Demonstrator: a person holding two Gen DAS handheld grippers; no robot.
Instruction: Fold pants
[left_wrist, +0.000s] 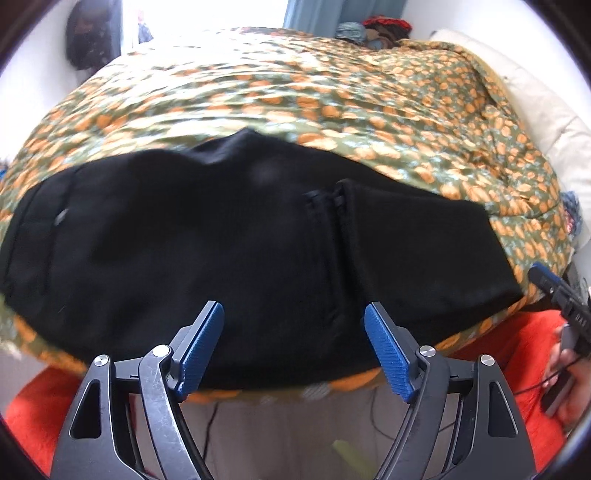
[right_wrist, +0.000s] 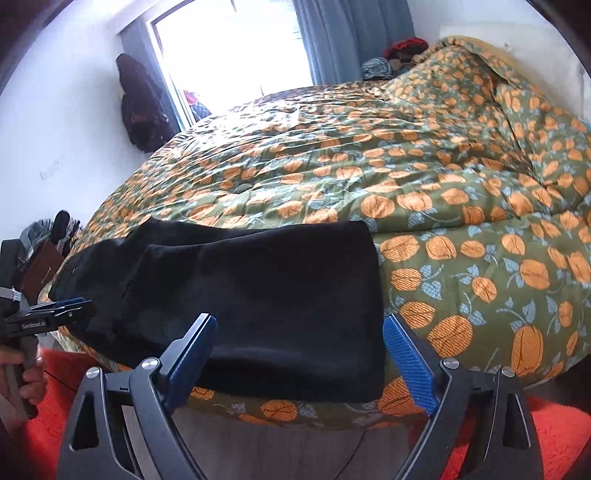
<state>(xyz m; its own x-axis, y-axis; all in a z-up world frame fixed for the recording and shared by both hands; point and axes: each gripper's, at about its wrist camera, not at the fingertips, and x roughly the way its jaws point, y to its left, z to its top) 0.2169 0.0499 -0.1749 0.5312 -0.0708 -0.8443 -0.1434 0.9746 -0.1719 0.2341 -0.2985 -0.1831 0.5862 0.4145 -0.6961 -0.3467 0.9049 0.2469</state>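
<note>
The black pants (left_wrist: 229, 236) lie partly folded along the near edge of the bed, on the orange-and-green comforter (left_wrist: 332, 92), filling the left wrist view from 9 to 3 o'clock. The left gripper (left_wrist: 293, 347) and the right gripper (right_wrist: 299, 354) both stand spread wide, holding nothing, just short of the cloth. Risk: the upper layer may slide or bunch if only one ply is pinched; the comforter could be caught too. Lettering on each gripper body is too blurred to read.
</note>
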